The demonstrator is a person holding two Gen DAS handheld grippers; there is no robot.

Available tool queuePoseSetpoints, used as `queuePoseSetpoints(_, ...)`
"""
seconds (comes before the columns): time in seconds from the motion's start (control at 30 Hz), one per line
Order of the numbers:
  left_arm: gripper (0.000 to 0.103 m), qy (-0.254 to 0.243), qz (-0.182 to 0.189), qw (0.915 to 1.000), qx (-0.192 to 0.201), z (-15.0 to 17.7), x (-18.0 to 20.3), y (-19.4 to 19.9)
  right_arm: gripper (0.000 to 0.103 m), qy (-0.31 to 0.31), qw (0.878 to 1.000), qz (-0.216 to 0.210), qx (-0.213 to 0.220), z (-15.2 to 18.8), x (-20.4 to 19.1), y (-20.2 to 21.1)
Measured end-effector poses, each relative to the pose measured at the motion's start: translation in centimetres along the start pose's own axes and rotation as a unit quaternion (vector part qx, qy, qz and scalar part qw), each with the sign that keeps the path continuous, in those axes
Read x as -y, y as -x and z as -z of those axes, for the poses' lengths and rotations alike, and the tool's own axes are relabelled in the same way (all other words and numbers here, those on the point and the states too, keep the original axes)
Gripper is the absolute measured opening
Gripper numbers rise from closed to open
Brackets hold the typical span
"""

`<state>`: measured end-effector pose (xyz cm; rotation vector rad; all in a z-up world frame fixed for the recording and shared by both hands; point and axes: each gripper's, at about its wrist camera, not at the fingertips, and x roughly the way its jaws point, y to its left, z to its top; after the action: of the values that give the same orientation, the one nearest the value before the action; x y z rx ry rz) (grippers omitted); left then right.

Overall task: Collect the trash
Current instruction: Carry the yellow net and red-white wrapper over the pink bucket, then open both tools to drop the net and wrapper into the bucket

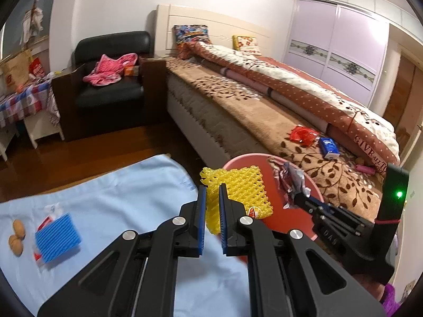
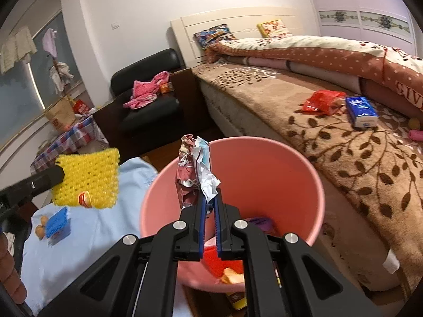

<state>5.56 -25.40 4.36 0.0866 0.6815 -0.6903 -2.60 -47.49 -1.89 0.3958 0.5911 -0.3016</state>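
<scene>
My left gripper (image 1: 212, 185) is shut on a yellow foam net sleeve (image 1: 238, 190), held over the near rim of the pink bin (image 1: 314, 185). The sleeve (image 2: 88, 178) also shows at the left of the right wrist view. My right gripper (image 2: 210, 194) is shut on a crumpled wrapper bundle (image 2: 195, 169) of maroon foil and white paper. It hangs above the open pink bin (image 2: 264, 163), which holds red and purple scraps. In the left wrist view the right gripper (image 1: 297, 196) holds that wrapper (image 1: 290, 182) over the bin.
A light blue cloth (image 1: 119, 198) covers a surface at the left, carrying a blue ridged pad (image 1: 56, 237) and two walnuts (image 1: 17, 233). On the bed's brown blanket (image 2: 357, 163) lie a red bag (image 2: 321, 101) and a blue tissue pack (image 2: 361, 111). A black armchair (image 1: 111, 79) stands beyond.
</scene>
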Motion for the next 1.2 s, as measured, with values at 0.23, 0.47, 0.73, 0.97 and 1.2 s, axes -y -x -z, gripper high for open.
queuePoseSetpoints(0.23, 0.009, -0.006, 0.003, 1.0, 0.005, -1.4, 2.3, -2.4, 0.005, 0.0, 1.0, 0.028, 0.004, 0.1, 1.5, -0.7)
queuePoseSetpoints(0.47, 0.009, -0.007, -0.005, 0.9999, -0.007, -1.8, 3.6, -5.0, 0.006, -0.009, 0.999, 0.043, -0.002, 0.7, 2.7, -1.2)
queuePoseSetpoints(0.73, 0.009, -0.016, -0.009, 0.9997, -0.016, -1.9, 4.6, -7.0, 0.006, -0.014, 0.998, 0.054, -0.009, 1.0, 3.3, -1.9)
queuePoseSetpoints(0.97, 0.009, -0.028, -0.01, 0.9988, -0.039, -1.1, 5.3, -8.9, 0.006, -0.014, 0.998, 0.058, -0.016, 1.3, 3.4, -2.3)
queuePoseSetpoints(1.2, 0.009, -0.034, -0.004, 0.9982, -0.05, -0.4, 5.5, -9.4, 0.009, -0.015, 0.998, 0.058, -0.019, 1.3, 3.4, -2.5)
